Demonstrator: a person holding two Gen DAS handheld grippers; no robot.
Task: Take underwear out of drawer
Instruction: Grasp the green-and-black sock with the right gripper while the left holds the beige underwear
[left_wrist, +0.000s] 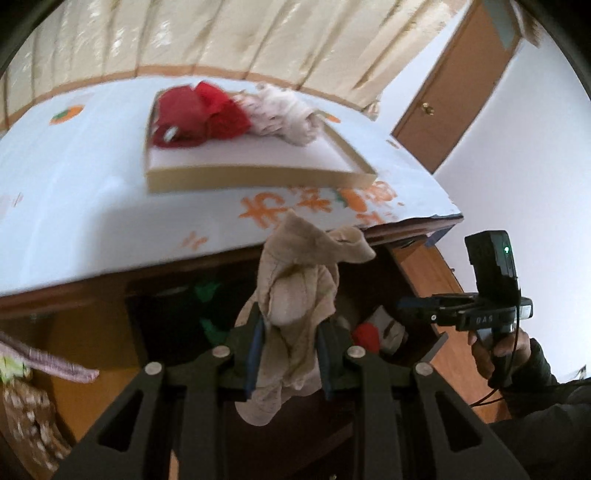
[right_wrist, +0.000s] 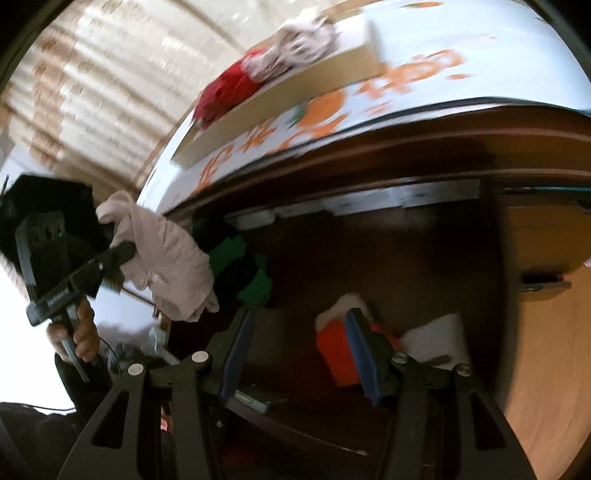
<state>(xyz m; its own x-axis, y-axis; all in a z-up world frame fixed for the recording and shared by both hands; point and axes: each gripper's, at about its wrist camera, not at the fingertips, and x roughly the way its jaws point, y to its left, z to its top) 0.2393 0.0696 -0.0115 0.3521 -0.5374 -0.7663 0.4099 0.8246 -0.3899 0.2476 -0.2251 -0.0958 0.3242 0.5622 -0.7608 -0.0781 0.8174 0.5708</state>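
Clamped between the blue pads of the left claw (left_wrist: 290, 343) is a crumpled beige cloth undergarment (left_wrist: 295, 295), which is held in the air above the open dark wooden drawer (right_wrist: 332, 258) and below the front edge of the desk; the right claw (right_wrist: 299, 350) is seen with its jaws apart and nothing between them, pointed down into the drawer over an orange-and-white folded garment (right_wrist: 338, 350); a green garment (right_wrist: 240, 258) is also seen deeper in the drawer, beside a white folded piece (right_wrist: 436, 339). On the desk, covered by a white cloth with orange prints (left_wrist: 74, 177), a shallow tan cardboard tray (left_wrist: 258, 177) is set, and red cloth items (left_wrist: 199, 114) and a pale patterned bundle (left_wrist: 284, 110) are already laid in it. The task is judged to be well under way: several pieces appear to have been moved out, one is in transit, and at least a few garments are left in the drawer to be fetched.
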